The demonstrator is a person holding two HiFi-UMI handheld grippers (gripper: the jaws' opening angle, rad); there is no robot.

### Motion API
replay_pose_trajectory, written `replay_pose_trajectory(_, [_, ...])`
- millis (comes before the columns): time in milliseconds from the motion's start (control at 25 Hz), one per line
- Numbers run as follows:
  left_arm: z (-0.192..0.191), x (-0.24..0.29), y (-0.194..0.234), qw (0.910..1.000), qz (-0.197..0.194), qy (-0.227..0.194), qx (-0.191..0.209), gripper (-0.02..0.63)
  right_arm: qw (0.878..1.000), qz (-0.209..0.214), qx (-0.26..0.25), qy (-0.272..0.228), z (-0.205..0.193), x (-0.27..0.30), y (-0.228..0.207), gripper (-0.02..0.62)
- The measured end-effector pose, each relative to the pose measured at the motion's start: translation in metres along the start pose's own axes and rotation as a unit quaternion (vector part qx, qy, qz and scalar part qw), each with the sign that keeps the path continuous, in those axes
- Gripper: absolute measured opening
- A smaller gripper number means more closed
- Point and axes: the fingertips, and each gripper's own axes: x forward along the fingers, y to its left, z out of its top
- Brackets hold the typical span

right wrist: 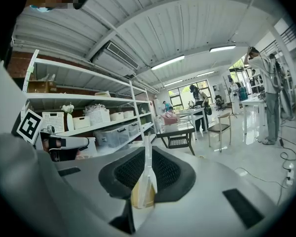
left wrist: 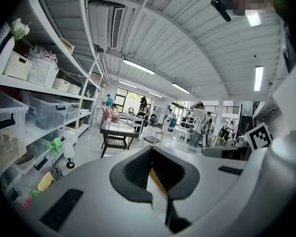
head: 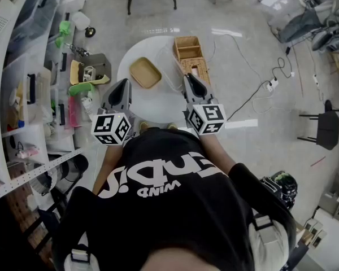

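Left gripper [head: 124,83]: jaws pressed together, nothing pinched, held over worktop [head: 158,105]
Right gripper [head: 190,78]: jaws pressed together, held at basket [head: 187,48]

**Little Print to Read**

A black shirt [head: 175,179] carried white lettering, upside down in the head view. The small word read "WIND"; the large word above it could not be made out. The left marker cube [head: 112,129] and right marker cube [head: 208,119] bore only square coded patterns.

"What's the room like?"
"A big workshop — glossy pale floor [head: 260,129], white shelving [left wrist: 39,83] down one side, strip lights [left wrist: 138,66] under a ribbed ceiling [left wrist: 187,33]."
"Furniture?"
"A dark low table [left wrist: 117,131], a black chair [head: 322,130] — bright windows [left wrist: 123,97] far back."
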Motion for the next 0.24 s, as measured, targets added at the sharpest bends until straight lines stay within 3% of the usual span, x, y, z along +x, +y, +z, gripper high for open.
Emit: replay_pose_trajectory(240, [-0.0020,0.0017,0.0004,1.0000,-0.002,0.002,0.002,0.000,1.000,0.005,-0.002,0.001,-0.0008,0.0037,0.0012,0.043])
